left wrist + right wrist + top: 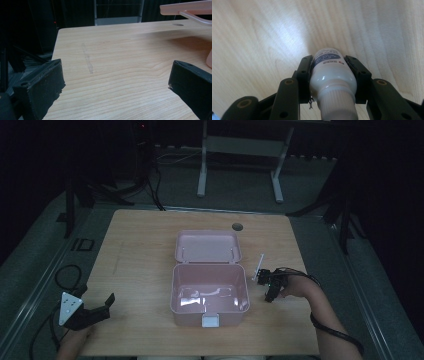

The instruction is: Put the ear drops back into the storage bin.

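High view: pink box [210,292] near tabletop centre, lid [208,246] laid open toward far edge, interior seemingly bare.
Right gripper [332,75]: clenched on small white bottle [332,75], cap end toward hand, base pointing at wood; just beside box's right wall, near right edge.
Left gripper [115,82]: released, jaws wide, nothing between; near left front corner, well apart from box.
Key relation: box directly left of held bottle; right hand nearer.

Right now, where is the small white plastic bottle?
The small white plastic bottle is clamped between the jaws of the right gripper, just right of the open pink plastic box on the wooden table.
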`<move>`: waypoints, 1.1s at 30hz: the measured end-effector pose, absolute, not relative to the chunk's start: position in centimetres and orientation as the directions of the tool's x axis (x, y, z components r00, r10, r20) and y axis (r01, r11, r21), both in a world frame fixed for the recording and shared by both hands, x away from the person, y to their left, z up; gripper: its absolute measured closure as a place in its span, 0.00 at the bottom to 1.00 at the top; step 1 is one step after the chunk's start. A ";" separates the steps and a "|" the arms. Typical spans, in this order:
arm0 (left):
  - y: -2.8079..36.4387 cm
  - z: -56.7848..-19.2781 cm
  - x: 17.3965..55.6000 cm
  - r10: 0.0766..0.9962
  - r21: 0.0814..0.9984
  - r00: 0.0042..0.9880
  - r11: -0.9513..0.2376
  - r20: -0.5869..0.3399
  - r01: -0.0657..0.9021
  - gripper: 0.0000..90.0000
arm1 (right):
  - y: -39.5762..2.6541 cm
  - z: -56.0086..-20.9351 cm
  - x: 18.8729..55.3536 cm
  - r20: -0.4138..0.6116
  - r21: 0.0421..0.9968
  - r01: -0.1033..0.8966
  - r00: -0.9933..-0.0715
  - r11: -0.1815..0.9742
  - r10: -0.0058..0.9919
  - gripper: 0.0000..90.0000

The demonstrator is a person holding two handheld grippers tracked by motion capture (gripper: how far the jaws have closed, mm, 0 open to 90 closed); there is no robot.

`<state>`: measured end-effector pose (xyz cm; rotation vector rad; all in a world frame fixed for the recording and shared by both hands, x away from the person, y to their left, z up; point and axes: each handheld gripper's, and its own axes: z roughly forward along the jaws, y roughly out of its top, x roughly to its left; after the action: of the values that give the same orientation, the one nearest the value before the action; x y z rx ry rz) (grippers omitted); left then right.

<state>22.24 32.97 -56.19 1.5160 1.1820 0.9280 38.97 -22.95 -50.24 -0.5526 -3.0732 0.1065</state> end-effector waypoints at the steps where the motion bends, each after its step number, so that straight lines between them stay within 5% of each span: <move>1: 33.0 -56.2 22.2 0.971 0.970 0.240 -0.064 0.006 0.236 0.00 | -22.9 -50.2 38.7 -0.005 -0.076 0.319 -0.948 0.945 0.320 0.66; 23: 32.9 -56.2 22.2 0.971 0.970 0.238 -0.065 0.007 0.236 0.00 | -23.0 -49.1 34.6 -0.032 -0.097 -0.014 -0.999 0.995 -0.017 0.66; 33: 32.9 -56.2 22.2 0.971 0.970 0.237 -0.065 0.007 0.236 0.00 | -23.1 -48.3 34.0 -0.043 -0.098 -0.021 -0.999 0.995 -0.025 0.66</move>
<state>22.24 32.92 -56.19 1.5162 1.1832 0.9308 33.95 -23.08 -48.27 0.0371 -3.1815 0.1552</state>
